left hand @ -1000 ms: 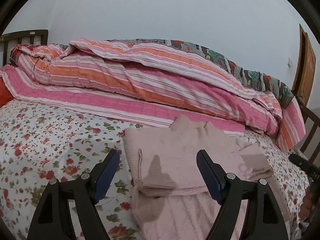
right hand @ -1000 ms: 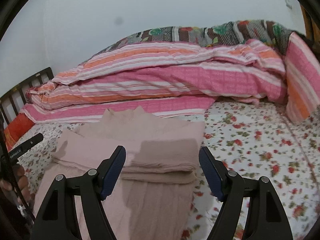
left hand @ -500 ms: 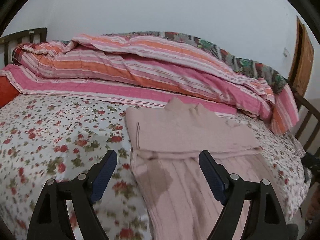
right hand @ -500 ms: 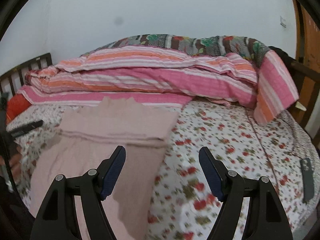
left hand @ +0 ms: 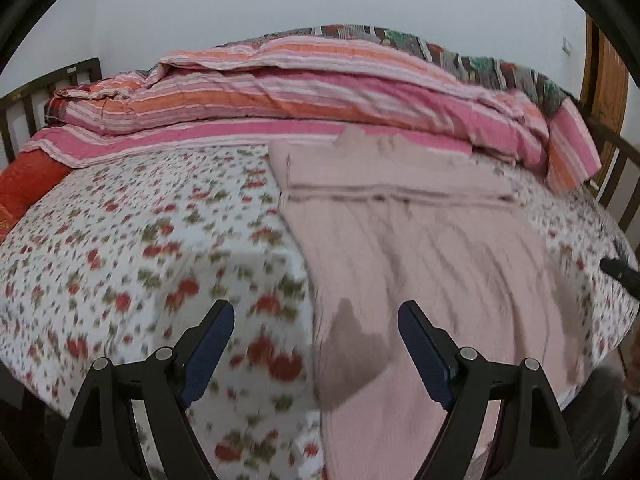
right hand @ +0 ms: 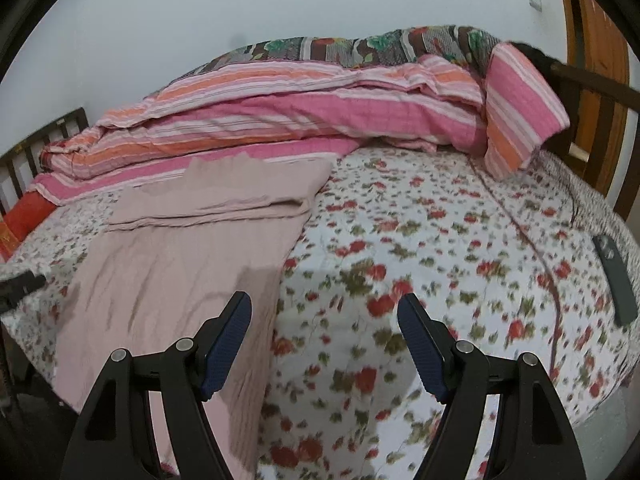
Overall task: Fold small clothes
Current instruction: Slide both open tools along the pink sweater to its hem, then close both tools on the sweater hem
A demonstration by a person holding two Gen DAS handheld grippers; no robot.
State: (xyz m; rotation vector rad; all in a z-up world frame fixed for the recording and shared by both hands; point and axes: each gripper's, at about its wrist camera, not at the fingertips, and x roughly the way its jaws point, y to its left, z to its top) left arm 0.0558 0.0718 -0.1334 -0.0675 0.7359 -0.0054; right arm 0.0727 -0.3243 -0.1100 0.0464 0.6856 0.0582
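Note:
A pale pink knit garment (left hand: 420, 248) lies flat on the flowered bed sheet (left hand: 132, 248), its far end folded over into a thicker band (left hand: 384, 176). It also shows in the right wrist view (right hand: 180, 272). My left gripper (left hand: 316, 344) is open and empty, above the garment's near left edge. My right gripper (right hand: 324, 336) is open and empty, above the garment's near right edge and the sheet (right hand: 440, 248). Neither touches the cloth.
A pink and orange striped quilt (left hand: 300, 92) is heaped along the far side of the bed, also in the right wrist view (right hand: 300, 116). A dark phone (right hand: 614, 280) lies on the sheet at right. Wooden bed rails (left hand: 616, 172) stand at both ends. A red cushion (left hand: 28, 184) is at left.
Both grippers have pulled back toward the near edge of the bed, away from the folded band. The garment now lies farther ahead and more of the sheet shows.

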